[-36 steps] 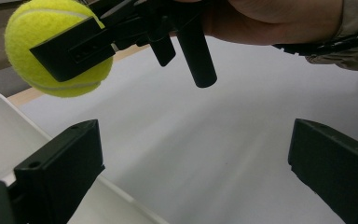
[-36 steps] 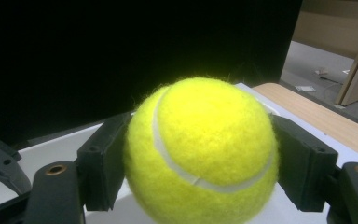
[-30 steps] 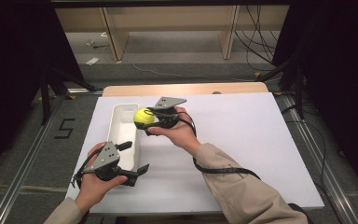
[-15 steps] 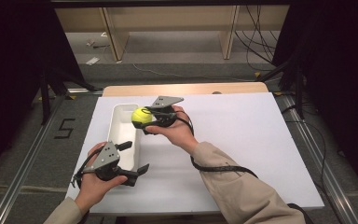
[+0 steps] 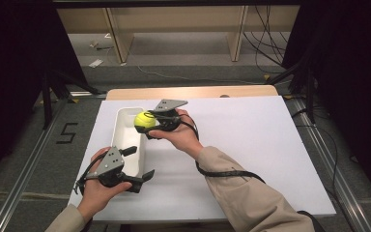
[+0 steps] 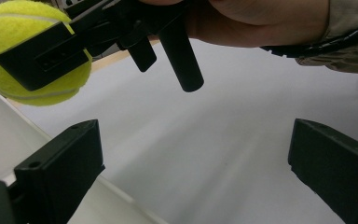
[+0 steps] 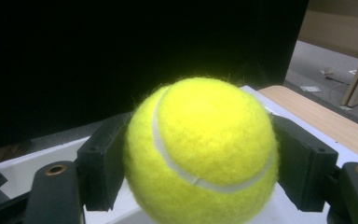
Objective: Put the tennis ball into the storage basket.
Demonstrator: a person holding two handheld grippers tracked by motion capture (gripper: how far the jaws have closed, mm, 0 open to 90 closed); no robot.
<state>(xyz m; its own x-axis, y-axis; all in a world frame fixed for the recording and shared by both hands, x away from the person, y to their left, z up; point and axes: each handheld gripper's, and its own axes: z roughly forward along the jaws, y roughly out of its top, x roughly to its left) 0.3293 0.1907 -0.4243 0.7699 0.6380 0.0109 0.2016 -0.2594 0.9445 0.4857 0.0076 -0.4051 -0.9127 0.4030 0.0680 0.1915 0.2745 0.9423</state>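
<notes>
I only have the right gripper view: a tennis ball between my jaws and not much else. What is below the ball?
Observer: In the high view the tennis ball hangs over the far end of a white tray on the white table.
Operator: Is the tray steadied?
Observer: The left tool straddles the tray's near right wall, jaws open, not pinching it.
Operator: How far up is my ball?
Observer: The left gripper view shows it above the tray rim, clamped by the right tool with open air under it.
</notes>
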